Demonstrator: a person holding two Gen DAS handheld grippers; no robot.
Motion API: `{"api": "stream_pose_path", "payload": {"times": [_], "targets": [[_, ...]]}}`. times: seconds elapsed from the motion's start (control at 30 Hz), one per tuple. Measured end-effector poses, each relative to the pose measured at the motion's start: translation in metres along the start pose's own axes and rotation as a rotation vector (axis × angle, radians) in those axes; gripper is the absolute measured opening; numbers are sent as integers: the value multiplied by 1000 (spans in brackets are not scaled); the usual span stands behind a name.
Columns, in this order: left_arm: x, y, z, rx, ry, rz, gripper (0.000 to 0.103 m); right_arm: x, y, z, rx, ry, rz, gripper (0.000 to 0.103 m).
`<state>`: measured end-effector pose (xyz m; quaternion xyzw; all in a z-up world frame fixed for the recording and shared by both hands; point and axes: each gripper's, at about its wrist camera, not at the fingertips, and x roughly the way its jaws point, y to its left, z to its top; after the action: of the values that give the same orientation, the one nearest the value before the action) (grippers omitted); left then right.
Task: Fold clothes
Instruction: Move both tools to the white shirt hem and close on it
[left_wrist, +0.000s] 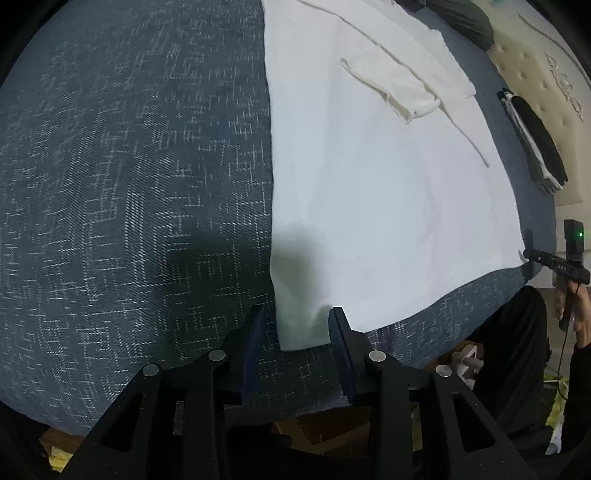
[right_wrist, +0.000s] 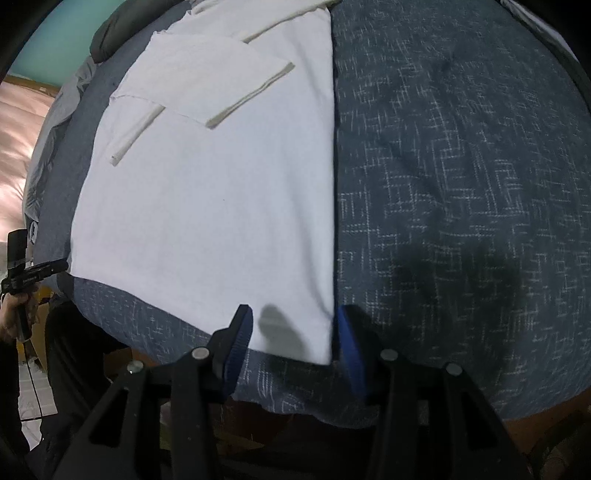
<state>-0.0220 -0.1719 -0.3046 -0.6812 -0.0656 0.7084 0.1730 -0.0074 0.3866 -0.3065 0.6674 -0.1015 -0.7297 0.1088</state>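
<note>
The left gripper (left_wrist: 299, 321) stood with jaws apart astride the near left corner of the white T-shirt (left_wrist: 369, 184), pads seemingly not yet pressing. The right gripper (right_wrist: 293, 325) likewise straddled the near right corner, open. The shirt lay flat by the near edge of the blue bedspread (left_wrist: 129, 184), sleeves (right_wrist: 207, 81) folded inward. A clean fold probably wanted both corners pinched together, all layers caught, then lifted evenly toward the collar.
</note>
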Motion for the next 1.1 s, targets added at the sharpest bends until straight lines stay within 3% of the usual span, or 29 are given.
{"api": "stream_pose_path", "payload": {"times": [0.47,0.7,0.9,0.97,1.03,1.1], "targets": [[13,-6,2,-25,1,-10,37,8,-3,-2,24,15,9,50],[21,-36,-2,8,1,-29,34,6,-3,-3,26,10,44,50],[25,-41,-2,9,-11,-10,34,6,-9,-2,46,5,9,50],[26,-45,-3,22,-16,-2,30,7,-5,-3,20,10,-4,50],[26,-49,-4,35,-21,7,6,8,-1,-4,0,9,-7,49],[25,-53,-4,48,-27,15,5,6,2,-6,-27,0,-16,33]]}}
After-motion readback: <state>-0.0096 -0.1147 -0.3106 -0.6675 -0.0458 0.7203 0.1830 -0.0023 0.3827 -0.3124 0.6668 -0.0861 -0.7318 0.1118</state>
